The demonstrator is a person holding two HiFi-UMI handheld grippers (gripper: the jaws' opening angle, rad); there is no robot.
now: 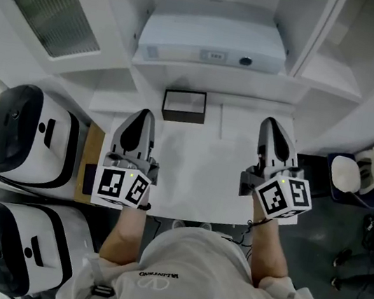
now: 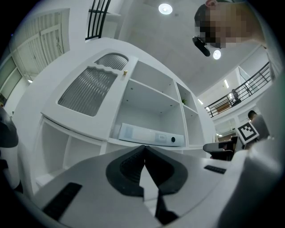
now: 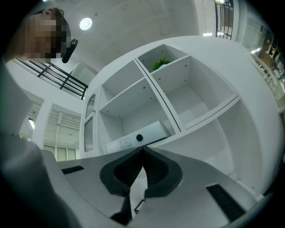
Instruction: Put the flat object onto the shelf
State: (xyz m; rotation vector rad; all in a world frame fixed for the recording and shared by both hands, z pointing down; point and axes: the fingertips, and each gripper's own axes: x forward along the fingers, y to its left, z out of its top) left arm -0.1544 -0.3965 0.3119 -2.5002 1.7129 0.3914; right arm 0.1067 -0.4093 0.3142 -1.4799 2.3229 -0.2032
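A flat white box point(image 1: 212, 43) with a dark round button lies on the middle shelf of the white shelf unit point(image 1: 220, 78). It shows in the left gripper view point(image 2: 151, 136) and the right gripper view point(image 3: 133, 138) just above the jaws. Over the white table point(image 1: 197, 175), my left gripper point(image 1: 142, 113) and right gripper point(image 1: 271, 122) point at the shelf. Both are shut with nothing between their jaws point(image 2: 144, 147) point(image 3: 142, 148). A small dark-framed box point(image 1: 184, 105) stands at the table's back edge between the two grippers.
Two white-and-black machines point(image 1: 26, 132) point(image 1: 16, 237) stand to the left of the table. A ribbed-glass cabinet door point(image 1: 51, 5) is at the upper left. A chair point(image 1: 346, 175) stands at the right. A green plant point(image 3: 160, 63) sits in an upper compartment.
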